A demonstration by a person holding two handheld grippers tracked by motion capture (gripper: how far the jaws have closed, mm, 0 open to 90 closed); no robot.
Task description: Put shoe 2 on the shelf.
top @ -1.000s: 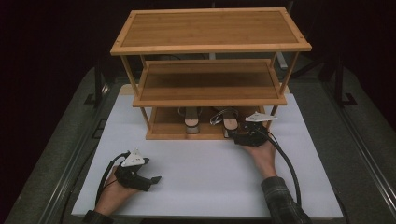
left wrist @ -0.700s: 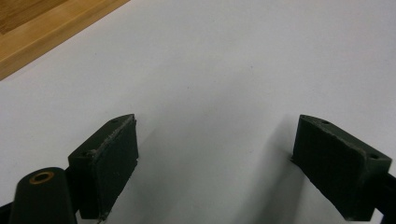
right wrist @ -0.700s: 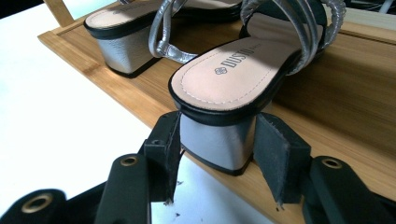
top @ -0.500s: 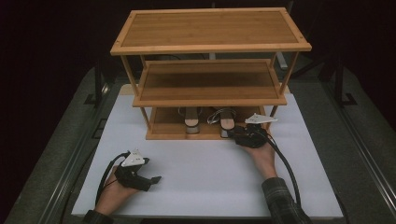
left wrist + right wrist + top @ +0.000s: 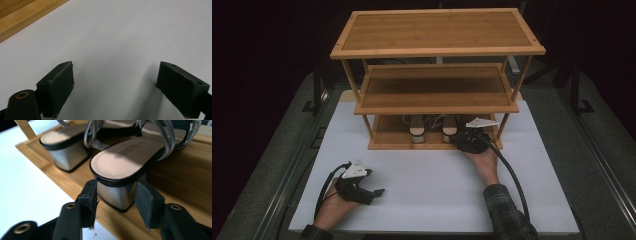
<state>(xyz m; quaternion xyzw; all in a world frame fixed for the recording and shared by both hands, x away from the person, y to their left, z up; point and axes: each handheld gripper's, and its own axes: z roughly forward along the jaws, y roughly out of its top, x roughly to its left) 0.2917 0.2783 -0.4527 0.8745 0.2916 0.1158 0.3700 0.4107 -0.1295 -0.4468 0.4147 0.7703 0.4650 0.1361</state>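
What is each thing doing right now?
Left hand-held gripper: open, empty, over the white table.
Right hand-held gripper: jaws either side of a sandal heel, grip uncertain.
Other sandal: upright on bottom shelf.
Upper shelves: bare.

sandal insole [image 5: 120,161] | printed brand "DUSTO" | rest unreadable

Parted fingers [image 5: 56,91] over white table [image 5: 120,37]

A white surface [image 5: 422,190] lies under bright light. Grey floor [image 5: 272,150] flanks the surface on both sides. Beyond the surface, the room is dark.
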